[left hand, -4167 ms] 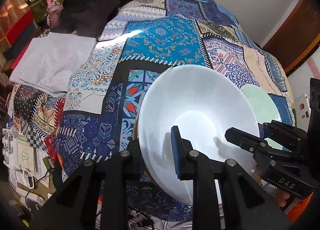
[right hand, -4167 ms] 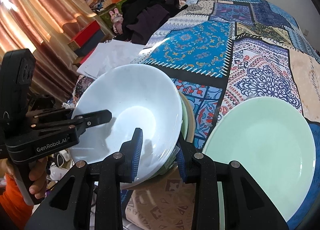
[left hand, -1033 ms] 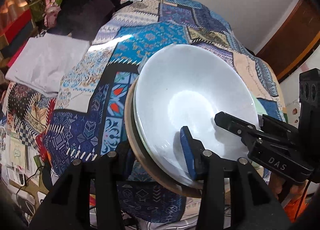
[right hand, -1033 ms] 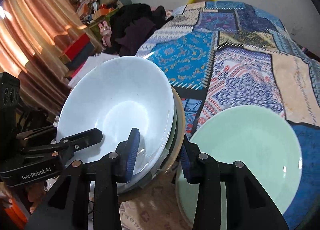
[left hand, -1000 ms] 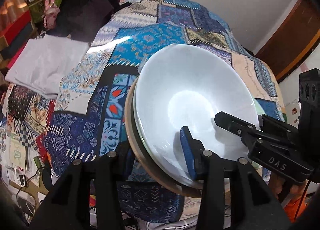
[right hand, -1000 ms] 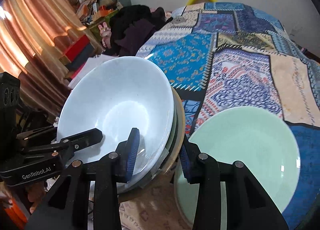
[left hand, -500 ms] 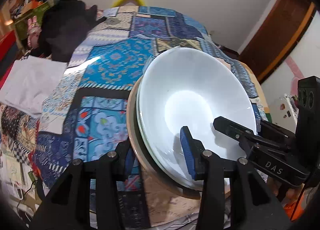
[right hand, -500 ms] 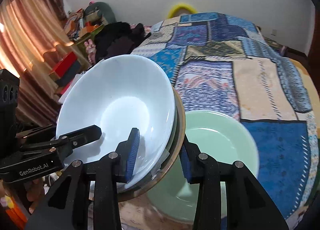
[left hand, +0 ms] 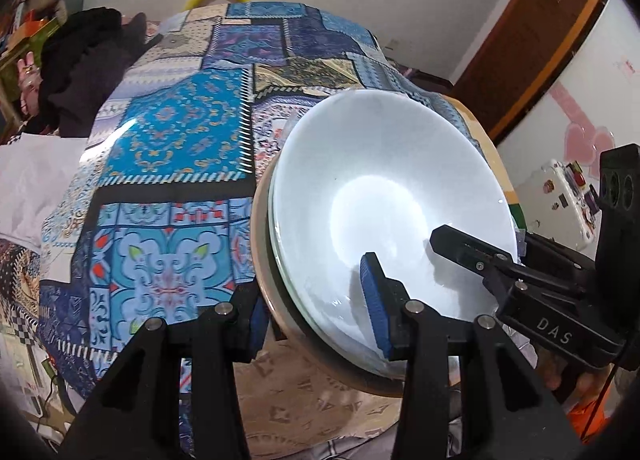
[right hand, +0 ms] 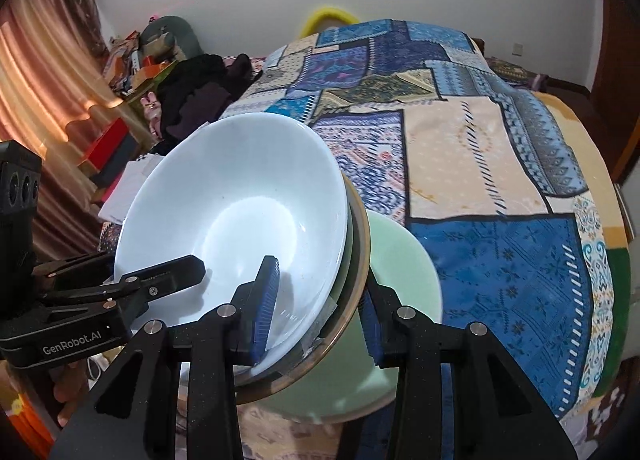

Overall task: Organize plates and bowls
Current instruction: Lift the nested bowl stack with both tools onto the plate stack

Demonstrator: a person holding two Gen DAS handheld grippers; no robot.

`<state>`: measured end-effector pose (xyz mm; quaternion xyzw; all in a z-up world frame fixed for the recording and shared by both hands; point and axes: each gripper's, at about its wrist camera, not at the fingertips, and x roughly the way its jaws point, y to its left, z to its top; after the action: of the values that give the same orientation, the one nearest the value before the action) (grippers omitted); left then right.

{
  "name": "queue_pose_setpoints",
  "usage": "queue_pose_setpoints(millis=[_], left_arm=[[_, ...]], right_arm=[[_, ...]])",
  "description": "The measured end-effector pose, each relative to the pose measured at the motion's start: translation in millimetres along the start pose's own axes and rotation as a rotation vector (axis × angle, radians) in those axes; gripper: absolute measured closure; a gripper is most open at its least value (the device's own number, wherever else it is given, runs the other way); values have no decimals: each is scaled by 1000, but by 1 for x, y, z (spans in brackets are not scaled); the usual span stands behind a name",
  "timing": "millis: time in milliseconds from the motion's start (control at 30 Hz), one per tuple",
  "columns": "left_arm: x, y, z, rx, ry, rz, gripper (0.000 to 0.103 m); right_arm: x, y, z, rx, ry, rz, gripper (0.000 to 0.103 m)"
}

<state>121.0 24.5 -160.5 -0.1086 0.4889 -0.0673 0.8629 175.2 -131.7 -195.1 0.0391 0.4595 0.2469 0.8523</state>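
Holding the stack [left hand: 384, 195] between us, we have it clear of the bed [left hand: 172, 139], both tongs on its near rim.

On the left, the left tongs [left hand: 316, 308] are clamped on the stack's near-left edge: one blue pad [left hand: 374, 300] lies inside the white bowl [right hand: 236, 219] on top, the other finger passes under the tan rim [left hand: 262, 260] of the lowest dish. In the left wrist view the stack leans away from these tongs, up and to the right.

Farther right, the right tongs [right hand: 320, 308] are clamped the same way on the near-right edge, one pad [right hand: 266, 300] inside the bowl, the other finger outside and beneath the rims.

Right again, and lower, the green plate [right hand: 404, 272] lies flat on the bed. The stack's right edge overhangs its left part, and we cannot tell whether they touch. So the plate sits to the right of and below the stack, on the side of the right tongs, the nearer of the two.

We judge the coming move to turn on that offset: the stack must travel right and come level over the plate's centre before it goes down. Neither dish has a long axis; only centring and tilt matter.
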Motion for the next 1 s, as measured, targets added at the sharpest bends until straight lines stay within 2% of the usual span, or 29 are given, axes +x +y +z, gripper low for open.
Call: queue_pose_setpoints(millis=[200, 600, 1000], left_arm=[[19, -14, 1, 11, 37, -1, 61], [48, -18, -6, 20, 107, 0, 61], [60, -12, -12, 14, 131, -9, 62]], right_arm=[[6, -17, -5, 25, 25, 2, 68], [19, -29, -16, 49, 71, -7, 68], [19, -32, -17, 51, 53, 9, 66]])
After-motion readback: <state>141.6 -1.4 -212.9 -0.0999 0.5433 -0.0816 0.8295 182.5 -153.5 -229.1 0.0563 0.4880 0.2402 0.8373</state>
